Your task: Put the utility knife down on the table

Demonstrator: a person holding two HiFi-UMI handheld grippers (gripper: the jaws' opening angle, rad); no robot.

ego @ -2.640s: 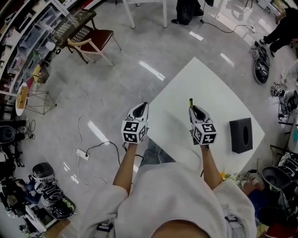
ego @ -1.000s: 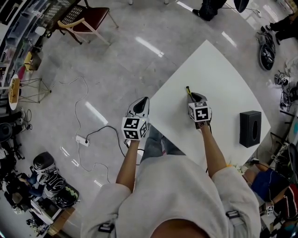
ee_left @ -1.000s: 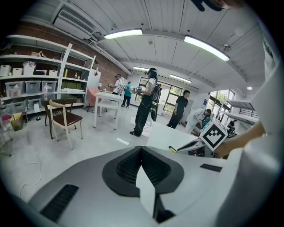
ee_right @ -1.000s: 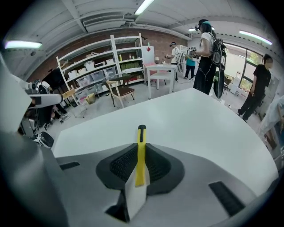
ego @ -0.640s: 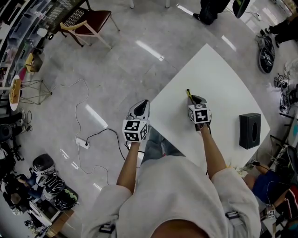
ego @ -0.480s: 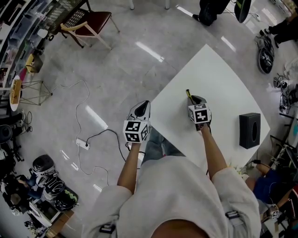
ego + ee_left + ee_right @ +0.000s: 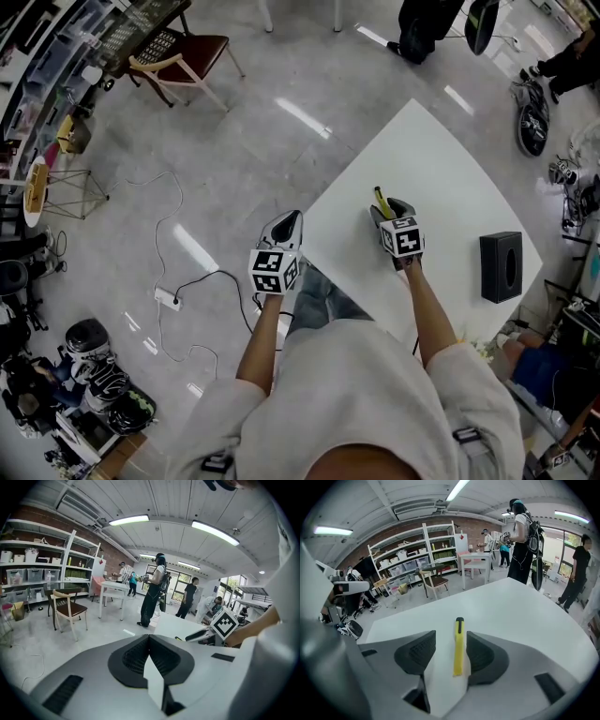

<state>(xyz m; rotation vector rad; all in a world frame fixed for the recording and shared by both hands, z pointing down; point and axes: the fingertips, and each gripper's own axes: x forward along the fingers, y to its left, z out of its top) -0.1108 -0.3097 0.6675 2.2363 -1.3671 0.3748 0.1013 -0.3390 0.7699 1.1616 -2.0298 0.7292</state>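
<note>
**Set down and let go**

Finds the yellow utility knife (image 7: 459, 648) lying flat on the white table (image 7: 450, 169), close to its left edge and a little in from the corner nearest the person. Shows the right gripper (image 7: 392, 210) angled down over it, jaws just opened wide and now standing apart on either side of the handle, with the dark-tipped end pointing away across the table. Leaves a clear gap on one side of the knife and very little on the other; cannot tell whether that pad touches. Judges the grip released, with nothing pressing the handle from both sides.

Places the left gripper (image 7: 149, 639) off the table's left edge, over the floor, jaws together with nothing between them and no part in the job. Notes a black box (image 7: 500, 267) well apart, by the right edge.

Counts the main step as done, with the knife resting on the tabletop. Leaves only drawing the right gripper back and up without nudging the knife sideways.
</note>
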